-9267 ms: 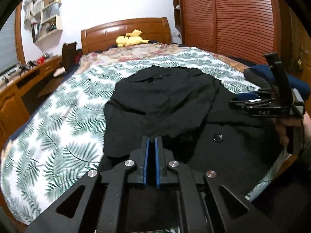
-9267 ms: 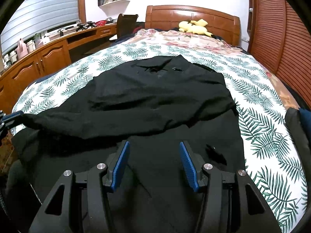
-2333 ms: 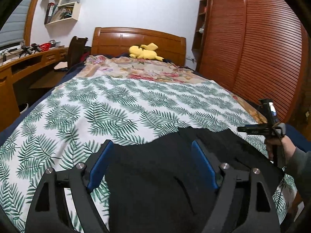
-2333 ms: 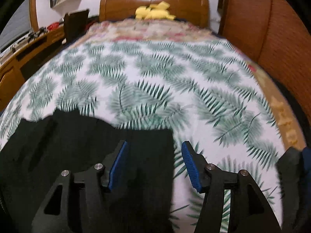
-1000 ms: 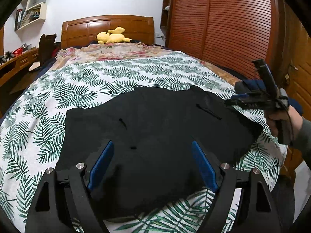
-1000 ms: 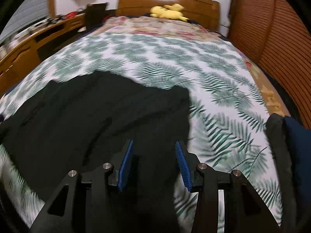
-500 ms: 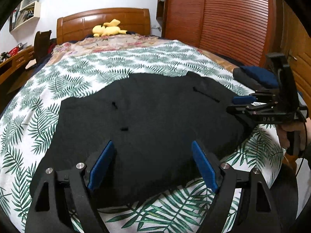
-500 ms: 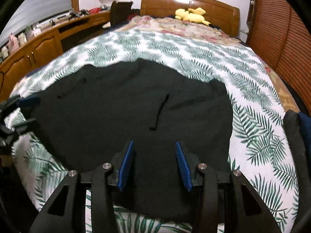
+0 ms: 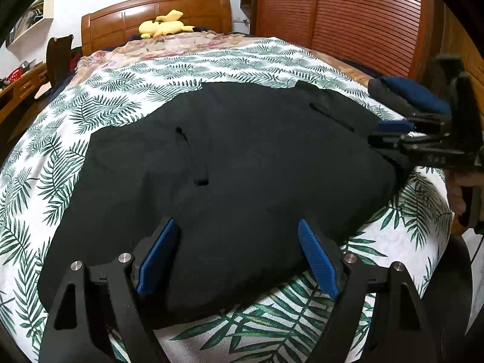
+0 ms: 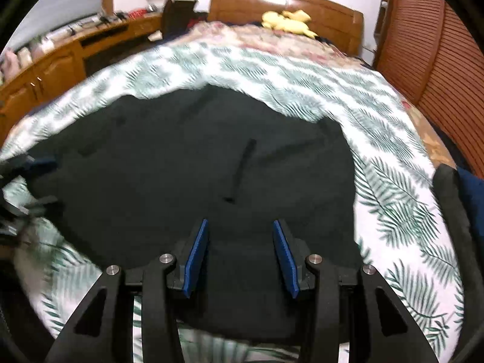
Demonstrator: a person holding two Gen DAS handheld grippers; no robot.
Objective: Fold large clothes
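A large black garment lies folded and flat on the leaf-print bedspread, near the foot of the bed. It also shows in the right wrist view. My left gripper is open and empty, just above the garment's near edge. My right gripper is open and empty over the garment's near right part. In the left wrist view the right gripper sits at the garment's right edge. The left gripper shows blurred at the left edge of the right wrist view.
A dark blue and black folded pile lies at the bed's right edge. A yellow plush toy rests by the wooden headboard. A wooden desk runs along the left. Slatted wardrobe doors stand on the right.
Both grippers have drawn back a little toward the foot of the bed, staying open. The right wrist view has swung slightly and is blurred. The garment lies as before.
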